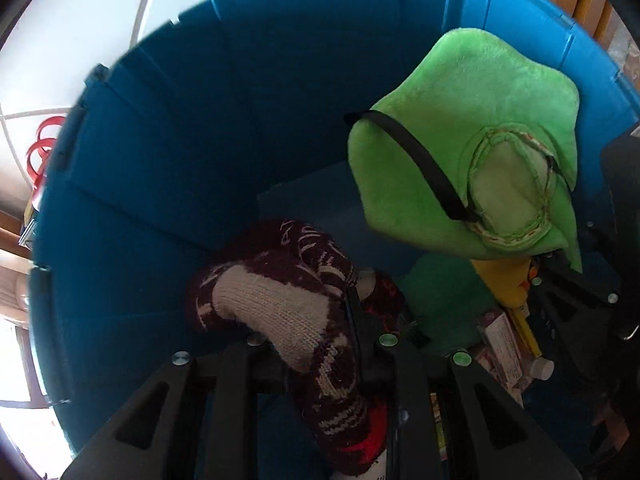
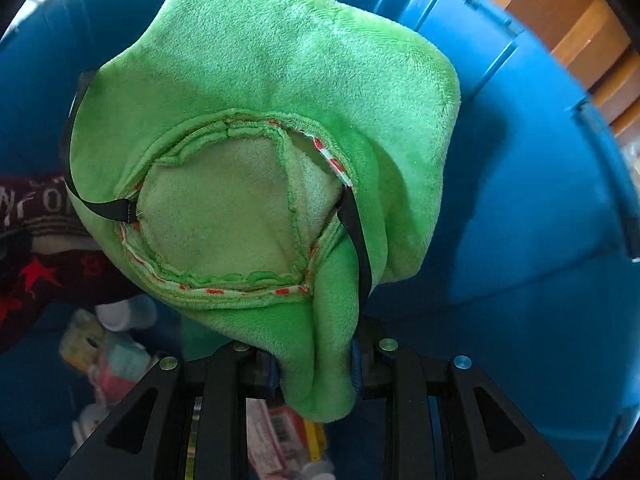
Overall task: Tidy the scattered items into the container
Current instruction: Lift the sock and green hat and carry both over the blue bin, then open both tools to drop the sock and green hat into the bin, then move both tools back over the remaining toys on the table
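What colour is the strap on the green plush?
Black strap on the plush; clearest in the right wrist view.

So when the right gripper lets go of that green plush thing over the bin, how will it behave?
The green plush piece is probably floppy: it sags in folds from the right gripper. It likely drops softly without rolling. Its black strap might snag a finger.

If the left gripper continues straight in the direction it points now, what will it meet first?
The left gripper, shut on a knitted sock, points down into the blue bin. The sock probably meets the bin's bare blue floor first, though depth is unclear.
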Demonstrator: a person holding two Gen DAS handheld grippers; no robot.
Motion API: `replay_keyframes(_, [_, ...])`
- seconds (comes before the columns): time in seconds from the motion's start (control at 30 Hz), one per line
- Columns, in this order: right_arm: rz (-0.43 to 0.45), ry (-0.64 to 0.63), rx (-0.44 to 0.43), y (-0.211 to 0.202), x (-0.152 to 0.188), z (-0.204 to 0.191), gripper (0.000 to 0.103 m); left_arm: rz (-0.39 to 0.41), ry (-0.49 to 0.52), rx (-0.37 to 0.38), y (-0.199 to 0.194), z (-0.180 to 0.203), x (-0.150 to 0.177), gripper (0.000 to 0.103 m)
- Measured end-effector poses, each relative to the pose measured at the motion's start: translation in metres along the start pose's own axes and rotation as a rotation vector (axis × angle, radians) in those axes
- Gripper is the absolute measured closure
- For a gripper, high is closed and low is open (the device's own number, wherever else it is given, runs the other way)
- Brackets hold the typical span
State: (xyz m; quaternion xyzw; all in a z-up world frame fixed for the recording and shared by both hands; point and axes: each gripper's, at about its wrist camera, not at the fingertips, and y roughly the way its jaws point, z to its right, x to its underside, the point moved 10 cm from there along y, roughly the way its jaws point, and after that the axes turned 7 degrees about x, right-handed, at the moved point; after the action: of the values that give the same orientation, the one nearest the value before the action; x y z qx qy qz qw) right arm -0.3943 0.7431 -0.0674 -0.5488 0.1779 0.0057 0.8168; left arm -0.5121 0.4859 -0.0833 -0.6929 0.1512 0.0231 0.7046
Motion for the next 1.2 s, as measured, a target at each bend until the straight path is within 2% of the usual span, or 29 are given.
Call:
replay_keyframes(0.17, [-0.031, 0.0, -0.007, 0.013, 0.009, -0.01, 0.076, -0.07, -0.01, 0.059, 0.02, 0.009, 0.013, 0.08])
replay_keyframes(0.33, [-0.022, -0.02, 0.021, 0.01, 0.014, -0.019, 0.071, -0.086, 0.064, 0.014, 0.024, 0.022, 0.023, 0.074])
replay_keyframes(0.37, [-0.018, -0.025, 0.021, 0.008, 0.014, -0.022, 0.069, -0.087, 0.068, 0.007, 0.024, 0.022, 0.024, 0.072])
replay_keyframes(0.43, [-0.014, -0.038, 0.032, 0.007, 0.017, -0.026, 0.058, -0.091, 0.059, 0.005, 0.025, 0.02, 0.027, 0.064])
replay_keyframes(0.5, [-0.014, -0.056, 0.042, 0.006, 0.02, -0.032, 0.053, -0.092, 0.046, 0.003, 0.025, 0.017, 0.029, 0.048])
replay_keyframes(0.57, [-0.019, -0.065, 0.045, 0.005, 0.023, -0.037, 0.052, -0.088, 0.041, 0.001, 0.024, 0.015, 0.031, 0.042])
replay_keyframes(0.6, [-0.019, -0.068, 0.041, 0.003, 0.024, -0.04, 0.05, -0.088, 0.042, 0.001, 0.024, 0.016, 0.032, 0.041])
replay_keyframes(0.73, [0.002, -0.06, 0.037, -0.001, 0.024, -0.039, 0.028, -0.095, 0.033, 0.006, 0.024, 0.012, 0.036, 0.041])
replay_keyframes(0.8, [0.001, -0.047, 0.027, 0.0, 0.019, -0.035, 0.025, -0.099, 0.031, 0.004, 0.024, 0.008, 0.03, 0.041])
replay_keyframes(0.87, [-0.007, -0.043, 0.02, 0.022, 0.017, -0.016, 0.02, -0.105, 0.031, -0.003, 0.019, 0.015, 0.03, 0.041])
replay_keyframes(0.9, [-0.011, -0.045, 0.02, 0.027, 0.015, -0.012, 0.015, -0.109, 0.029, -0.005, 0.019, 0.015, 0.031, 0.041])
replay_keyframes(1.0, [-0.014, -0.056, 0.014, 0.023, 0.018, -0.013, 0.011, -0.115, 0.024, 0.002, 0.017, 0.013, 0.029, 0.041])
replay_keyframes(1.1, [-0.02, -0.064, -0.002, 0.017, 0.018, -0.012, 0.003, -0.124, 0.035, -0.005, 0.019, 0.01, 0.029, 0.041])
replay_keyframes(1.2, [-0.026, -0.073, 0.001, 0.021, 0.016, -0.017, 0.001, -0.111, 0.038, -0.028, 0.016, 0.009, 0.03, 0.041])
